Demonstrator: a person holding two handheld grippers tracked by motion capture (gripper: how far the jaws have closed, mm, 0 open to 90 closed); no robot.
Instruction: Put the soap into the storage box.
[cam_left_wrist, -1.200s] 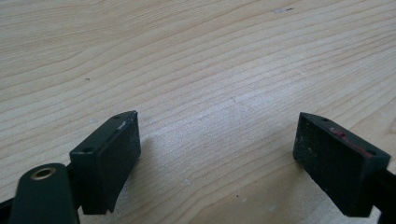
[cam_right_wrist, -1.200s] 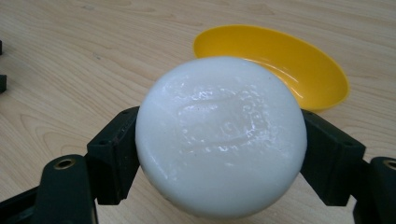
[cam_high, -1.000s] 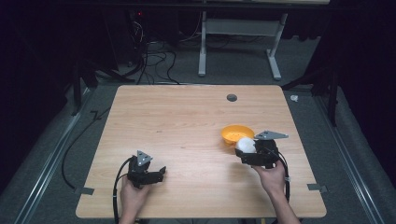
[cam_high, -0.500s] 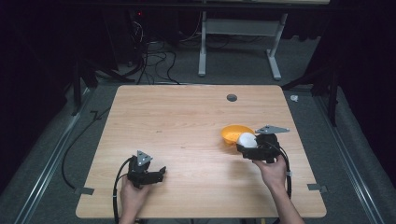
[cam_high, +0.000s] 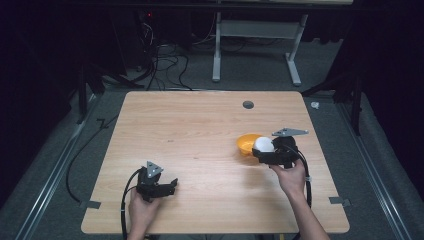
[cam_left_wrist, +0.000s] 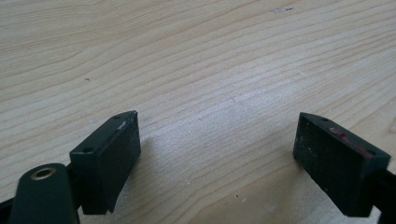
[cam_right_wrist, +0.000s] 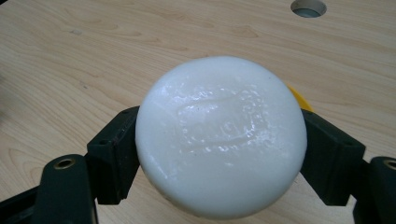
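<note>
The right gripper (cam_high: 260, 152) pinches a round white soap bar (cam_right_wrist: 219, 135) between its two jaws (letters are pressed into its face) and holds it over the near edge of the orange bowl (cam_high: 245, 143). The left gripper (cam_left_wrist: 219, 156) rests low over the wooden table (cam_high: 190, 130), jaws spread wide apart

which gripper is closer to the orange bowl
Right. The right gripper holds the white soap bar at the orange bowl, partly over its rim. The left gripper sits far off at the table's near left, jaws open over bare wood.
</note>
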